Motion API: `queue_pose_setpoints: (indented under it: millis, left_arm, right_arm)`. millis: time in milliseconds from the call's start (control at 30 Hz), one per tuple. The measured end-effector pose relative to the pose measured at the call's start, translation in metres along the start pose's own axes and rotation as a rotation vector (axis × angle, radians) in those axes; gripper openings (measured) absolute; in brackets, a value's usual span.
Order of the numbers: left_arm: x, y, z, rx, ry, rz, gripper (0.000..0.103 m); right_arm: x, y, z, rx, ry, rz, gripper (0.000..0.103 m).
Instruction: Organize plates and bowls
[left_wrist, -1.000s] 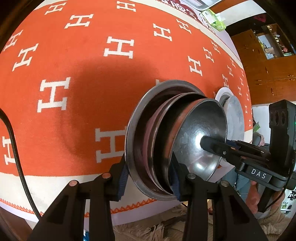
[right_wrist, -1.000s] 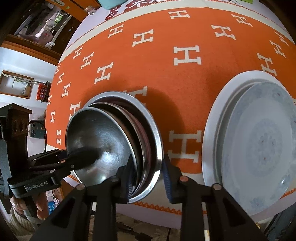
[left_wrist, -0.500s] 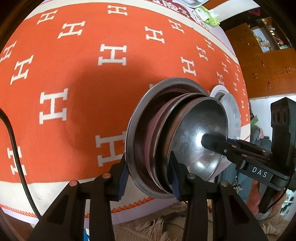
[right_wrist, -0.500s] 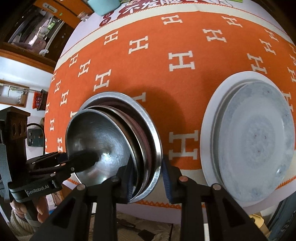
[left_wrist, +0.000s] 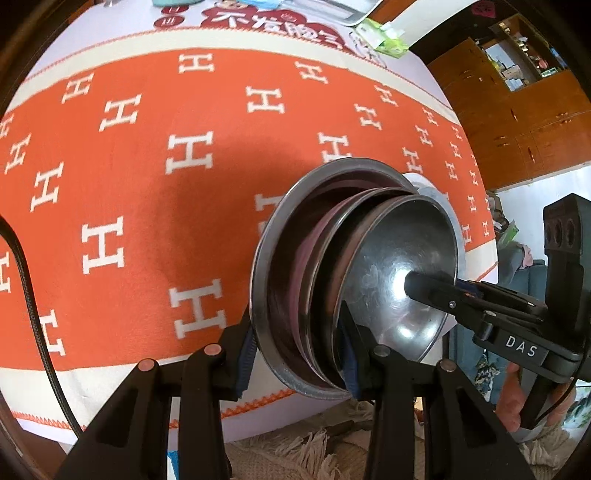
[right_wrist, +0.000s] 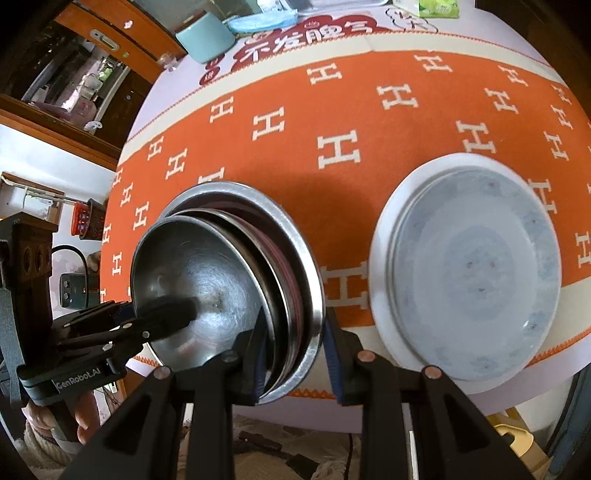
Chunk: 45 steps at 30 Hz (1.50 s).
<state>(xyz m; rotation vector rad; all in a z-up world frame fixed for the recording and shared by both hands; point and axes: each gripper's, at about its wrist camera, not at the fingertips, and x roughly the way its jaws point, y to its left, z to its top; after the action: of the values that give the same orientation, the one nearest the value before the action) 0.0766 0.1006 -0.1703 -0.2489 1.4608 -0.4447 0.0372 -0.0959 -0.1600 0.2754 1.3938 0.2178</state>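
A nested stack of steel bowls (left_wrist: 332, 266) is held on edge above the orange cloth, gripped from both sides. My left gripper (left_wrist: 299, 350) is shut on the stack's rims, one finger outside the big bowl, one inside the small one. My right gripper (right_wrist: 295, 350) is shut on the opposite rims of the same stack of bowls (right_wrist: 229, 280). A stack of pale plates (right_wrist: 472, 269) lies flat on the cloth at the right, and shows partly behind the bowls in the left wrist view (left_wrist: 424, 184).
The table carries an orange cloth with white H marks (left_wrist: 147, 184). At its far edge stand a teal cup (right_wrist: 205, 40) and a green tissue pack (left_wrist: 384, 40). Wooden cabinets (left_wrist: 517, 122) stand beyond. A fringed rug (left_wrist: 295, 454) lies below the near edge.
Both grippers have lifted the stack of bowls and drawn back from the table; more of the cloth's far edge and the plates shows now. Both grips are unchanged.
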Motion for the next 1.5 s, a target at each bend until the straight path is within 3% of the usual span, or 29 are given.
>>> queue_pose_setpoints:
  millis: [300,767,1133,1500]
  left_arm:
    - [0.005,-0.064,-0.011,-0.031,-0.045,0.020,0.038]
    - [0.068,-0.159,-0.010,-0.046,-0.025,-0.001,0.038]
    - [0.113,-0.180,0.001,-0.054,0.030,0.020,0.038]
    - [0.119,-0.177,0.006,-0.049,0.004,0.037,0.042]
  right_arm:
    - [-0.032,-0.048,-0.001,-0.043,-0.012,0.019,0.027]
    - [-0.055,-0.151,0.004,-0.038,0.006,-0.017,0.027]
    - [-0.038,-0.198,0.020,-0.016,0.048,-0.030,0.027]
    - [-0.029,-0.199,0.023,-0.034,0.028,-0.033,0.030]
